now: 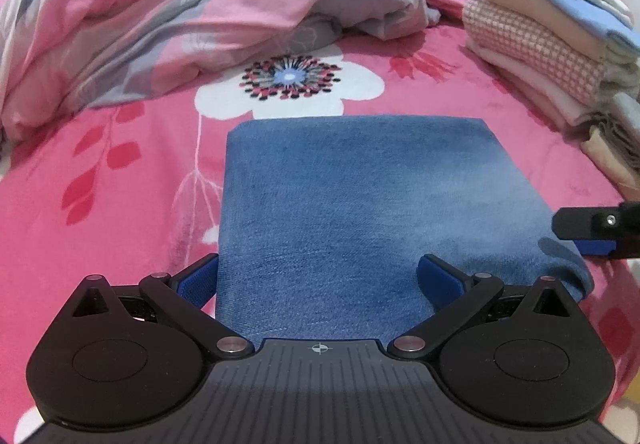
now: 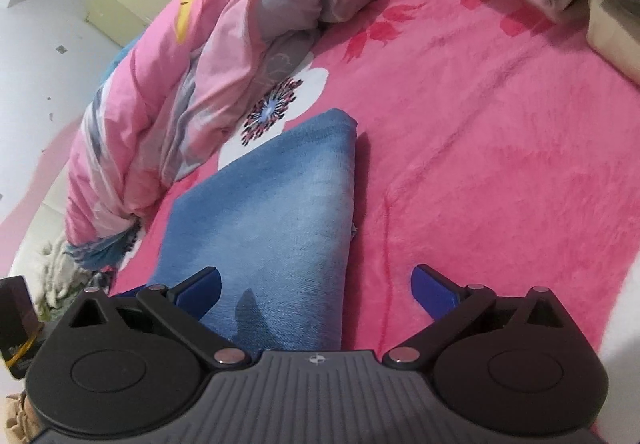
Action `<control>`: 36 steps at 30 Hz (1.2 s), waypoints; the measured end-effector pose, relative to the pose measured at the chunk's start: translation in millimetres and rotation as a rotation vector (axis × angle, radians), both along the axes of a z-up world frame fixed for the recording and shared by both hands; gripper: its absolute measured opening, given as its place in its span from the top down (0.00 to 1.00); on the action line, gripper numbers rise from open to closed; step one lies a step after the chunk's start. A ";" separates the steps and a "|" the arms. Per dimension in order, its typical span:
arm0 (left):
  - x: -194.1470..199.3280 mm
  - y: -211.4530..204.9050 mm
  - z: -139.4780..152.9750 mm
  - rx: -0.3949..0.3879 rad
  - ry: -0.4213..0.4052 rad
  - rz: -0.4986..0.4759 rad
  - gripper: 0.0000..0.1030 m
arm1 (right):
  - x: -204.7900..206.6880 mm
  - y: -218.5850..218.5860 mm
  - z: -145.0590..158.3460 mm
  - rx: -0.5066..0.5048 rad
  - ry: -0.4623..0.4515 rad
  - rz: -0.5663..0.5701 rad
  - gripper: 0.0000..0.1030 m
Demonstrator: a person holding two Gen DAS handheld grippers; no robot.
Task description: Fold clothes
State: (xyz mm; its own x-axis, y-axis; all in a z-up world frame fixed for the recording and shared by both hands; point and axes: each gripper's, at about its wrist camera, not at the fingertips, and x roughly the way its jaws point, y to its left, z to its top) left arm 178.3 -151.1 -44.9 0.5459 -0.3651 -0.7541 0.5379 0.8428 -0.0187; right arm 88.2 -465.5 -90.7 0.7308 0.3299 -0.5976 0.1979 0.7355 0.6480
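Observation:
A folded blue fleece cloth [image 1: 360,204] lies flat on the pink flowered bedspread [image 1: 100,164]. My left gripper [image 1: 318,280] is open over the cloth's near edge, its blue pads spread wide and pressing on nothing. At the right edge of the left wrist view, the right gripper's fingers [image 1: 580,222] hover beside the cloth's near right corner. In the right wrist view the same blue cloth [image 2: 272,224] runs away as a wedge. My right gripper [image 2: 316,286] is open wide across its right edge, with its left pad over the cloth and its right pad over the bedspread [image 2: 500,164].
A rumpled pink and grey duvet [image 1: 180,12] is heaped along the back and left. A stack of folded clothes [image 1: 552,36] stands at the back right of the bed. In the right wrist view a dark object [image 2: 16,324] sits low at the left edge, beyond the bed.

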 end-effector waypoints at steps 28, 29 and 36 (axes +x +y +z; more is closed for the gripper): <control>2.3 3.9 -2.8 -0.036 0.023 -0.013 0.00 | 53.4 3.9 -5.2 0.019 -0.030 0.156 0.08; 2.5 4.3 -3.1 -0.039 0.023 -0.013 0.00 | 55.6 3.8 -6.5 0.023 -0.029 0.157 0.08; 5.2 7.2 -4.8 -0.062 0.036 -0.019 0.00 | 55.8 5.3 -8.3 0.014 -0.018 0.177 0.15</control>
State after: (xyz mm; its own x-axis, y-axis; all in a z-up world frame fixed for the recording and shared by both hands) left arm 183.5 -143.9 -49.7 0.5116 -0.4219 -0.7486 0.5521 0.8289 -0.0898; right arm 144.0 -460.2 -99.0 0.6708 0.4625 -0.5797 0.0548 0.7487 0.6607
